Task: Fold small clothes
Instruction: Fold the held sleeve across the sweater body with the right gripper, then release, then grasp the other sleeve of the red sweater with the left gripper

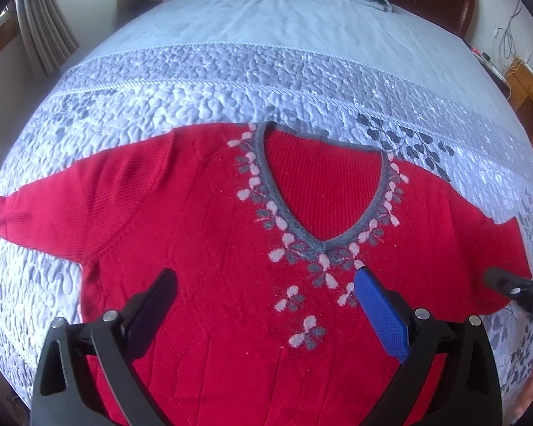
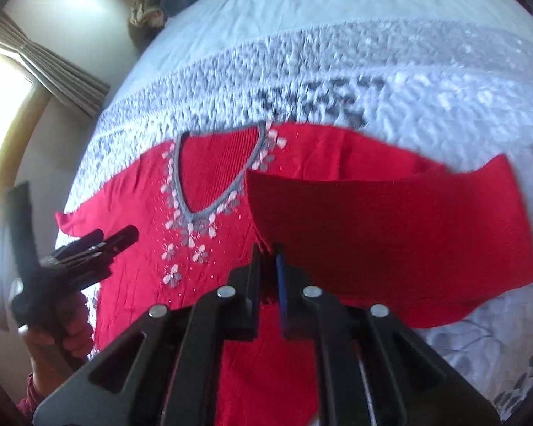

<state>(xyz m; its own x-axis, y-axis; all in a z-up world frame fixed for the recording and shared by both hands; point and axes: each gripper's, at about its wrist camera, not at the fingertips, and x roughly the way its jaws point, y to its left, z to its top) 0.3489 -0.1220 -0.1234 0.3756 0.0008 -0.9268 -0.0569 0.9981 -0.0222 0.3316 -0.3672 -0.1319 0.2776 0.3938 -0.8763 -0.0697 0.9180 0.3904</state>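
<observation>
While the red sweater (image 1: 202,234) lies face up on the blue quilted bed (image 1: 231,81), filling the centre of the left wrist frame, the left gripper (image 1: 266,280) hovers over its chest with fingers spread wide. Low in the right wrist frame, the right gripper (image 2: 268,248) is clamped on the sweater's sleeve (image 2: 391,220), folded inward
</observation>
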